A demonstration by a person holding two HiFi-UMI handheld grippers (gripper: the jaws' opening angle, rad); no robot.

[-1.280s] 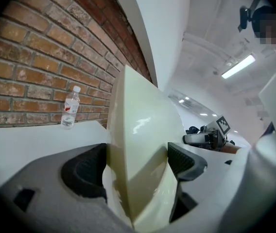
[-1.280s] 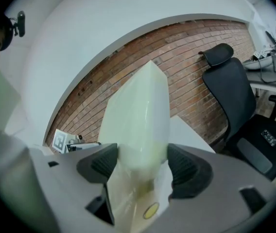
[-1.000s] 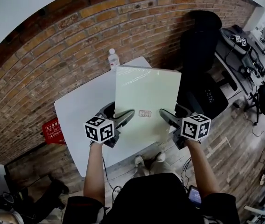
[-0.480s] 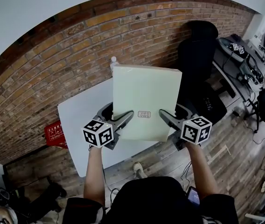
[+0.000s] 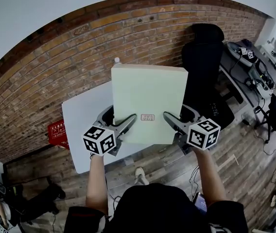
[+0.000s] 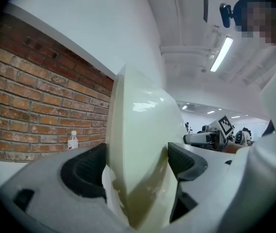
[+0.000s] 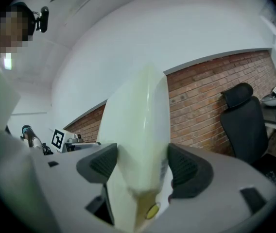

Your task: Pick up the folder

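Clamping the folder (image 5: 147,101) by its near edge, left claw (image 5: 128,124) and right claw (image 5: 170,122) hold it above the tabletop (image 5: 82,123); the pickup looks complete.

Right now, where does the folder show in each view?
Head view: centre, the folder, broad face towards the camera.
Left gripper view: centre, edge-on, clamped in the left claw.
Right gripper view: centre, edge-on, clamped in the right claw.
Shared landmark: the brick wall behind it in all three.
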